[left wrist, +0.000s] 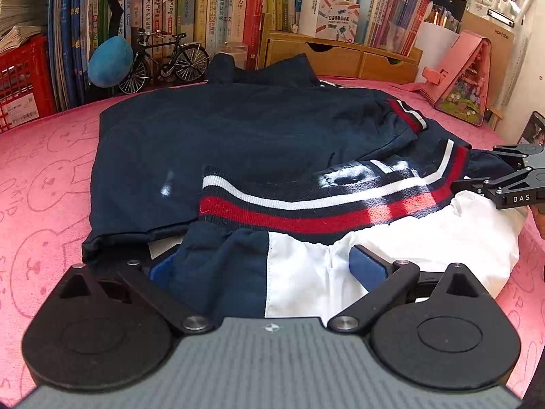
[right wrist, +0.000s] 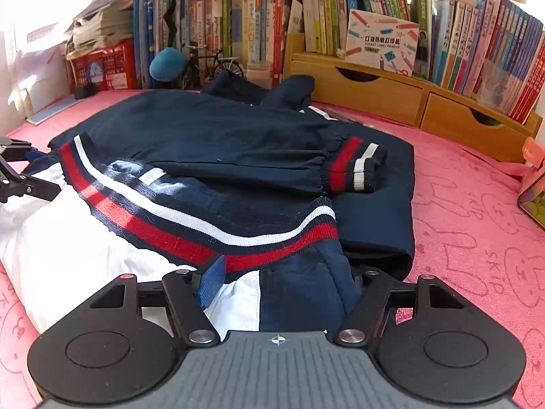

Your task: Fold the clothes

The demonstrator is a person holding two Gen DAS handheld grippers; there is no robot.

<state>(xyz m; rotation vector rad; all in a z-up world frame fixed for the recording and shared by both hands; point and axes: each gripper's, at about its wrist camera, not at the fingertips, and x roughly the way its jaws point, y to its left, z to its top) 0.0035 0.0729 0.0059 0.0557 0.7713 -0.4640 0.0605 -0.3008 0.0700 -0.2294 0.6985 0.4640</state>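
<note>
Clearly both grippers sit at the near edge of a navy jacket (left wrist: 238, 136) laid on a pink towel (left wrist: 44, 177); the hem band (left wrist: 306, 204), striped red, white and navy, lies just ahead of the fingers in both wrist views, doubled back over the body, and a striped cuff (right wrist: 354, 167) rests further ahead and to the right of the right gripper.

The left gripper (left wrist: 262, 269) stands wide open, navy and white fabric bunched between its blue pads (left wrist: 368, 267) with no pad pressing on it; the right gripper (right wrist: 282, 279) is about half open, the same navy and white panel lying between its fingers, and whether its right pad touches the cloth I cannot tell, since fabric hides it; I judge nothing is gripped.

The step in hand looks like taking hold of this near edge for the next fold; to do it well, each gripper should close on a full layer at its own corner, not on a loose pucker; both should take matching depth, so the edge lifts level; the white lining (left wrist: 442, 238) bulging to the right of the left gripper wants tucking or flattening first; carry the fold straight ahead, towards the collar end near the bookshelf (right wrist: 374, 78), without dragging the cuff askew.
</note>
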